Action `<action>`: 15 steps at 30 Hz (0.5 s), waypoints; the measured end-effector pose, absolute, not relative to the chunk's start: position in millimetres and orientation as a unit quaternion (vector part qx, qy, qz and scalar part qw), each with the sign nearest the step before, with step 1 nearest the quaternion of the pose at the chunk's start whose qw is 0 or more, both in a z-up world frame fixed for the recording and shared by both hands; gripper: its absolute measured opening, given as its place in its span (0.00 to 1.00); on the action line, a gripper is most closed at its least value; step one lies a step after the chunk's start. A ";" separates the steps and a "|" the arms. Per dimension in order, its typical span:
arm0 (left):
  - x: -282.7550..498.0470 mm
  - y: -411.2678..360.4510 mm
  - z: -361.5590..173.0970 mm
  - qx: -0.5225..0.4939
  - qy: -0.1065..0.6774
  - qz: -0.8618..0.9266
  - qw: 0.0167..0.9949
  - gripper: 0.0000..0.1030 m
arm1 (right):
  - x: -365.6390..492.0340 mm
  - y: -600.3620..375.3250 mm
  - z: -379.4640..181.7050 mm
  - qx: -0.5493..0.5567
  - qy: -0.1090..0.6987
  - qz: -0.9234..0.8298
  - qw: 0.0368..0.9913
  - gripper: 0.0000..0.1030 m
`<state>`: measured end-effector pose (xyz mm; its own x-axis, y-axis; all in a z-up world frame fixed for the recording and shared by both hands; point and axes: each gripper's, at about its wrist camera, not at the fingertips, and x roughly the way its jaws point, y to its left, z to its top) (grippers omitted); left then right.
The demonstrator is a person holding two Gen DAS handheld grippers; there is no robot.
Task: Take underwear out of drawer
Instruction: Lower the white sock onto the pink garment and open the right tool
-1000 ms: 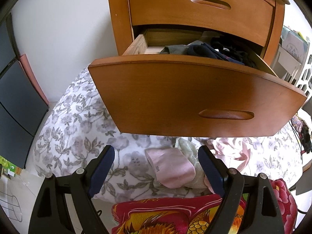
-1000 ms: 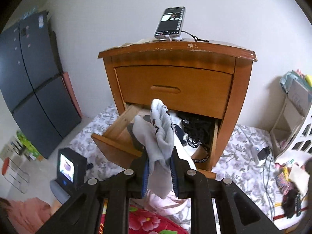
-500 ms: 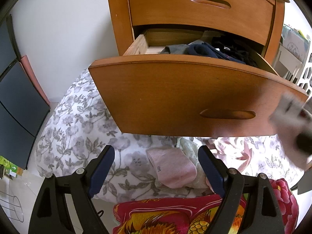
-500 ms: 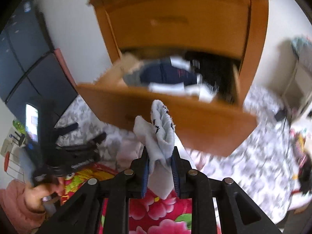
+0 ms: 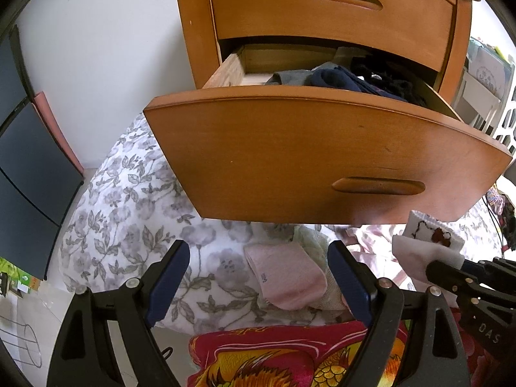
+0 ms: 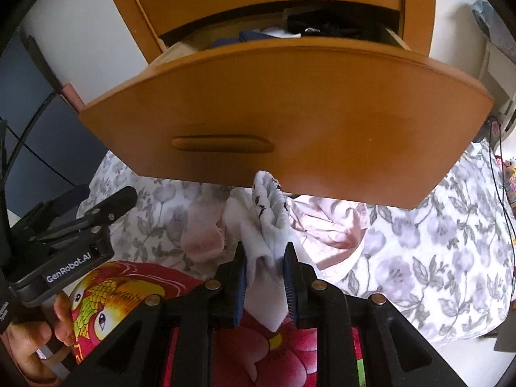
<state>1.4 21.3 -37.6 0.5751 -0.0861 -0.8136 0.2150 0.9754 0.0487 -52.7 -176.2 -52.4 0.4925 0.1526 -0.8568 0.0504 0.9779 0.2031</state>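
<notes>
My right gripper (image 6: 265,258) is shut on a white patterned garment (image 6: 267,219) and holds it low, in front of the pulled-out wooden drawer (image 6: 290,103). In the left wrist view the same white garment (image 5: 425,248) shows at the right edge in the right gripper (image 5: 432,266). My left gripper (image 5: 259,277) stands open, with nothing pressed between its fingers, above a pink folded piece (image 5: 283,277) lying on the floral sheet (image 5: 129,213). Dark and grey clothes (image 5: 338,80) still lie in the drawer (image 5: 306,148).
A pale pink garment (image 6: 325,229) and the pink folded piece (image 6: 203,235) lie on the floral sheet under the drawer front. A red blanket with a gold fish (image 6: 106,293) lies nearest. A shut upper drawer (image 5: 338,3) is above. A dark cabinet (image 5: 22,174) stands left.
My right gripper has come down from above the open drawer to below its front, carrying the white garment, and has entered the left wrist view at the right. The left gripper has not moved.
</notes>
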 end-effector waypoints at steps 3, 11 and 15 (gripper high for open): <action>1.5 19.8 -37.8 0.075 0.453 -0.083 0.885 0.85 | -50.3 -175.6 -51.6 0.098 0.500 0.027 0.860 0.23; 0.8 17.7 -38.0 0.083 0.453 -0.078 0.884 0.85 | -49.9 -165.4 -57.2 0.080 0.500 0.023 0.862 0.23; 0.8 17.5 -38.3 0.084 0.452 -0.077 0.884 0.85 | -50.3 -163.3 -58.6 0.077 0.501 0.020 0.862 0.23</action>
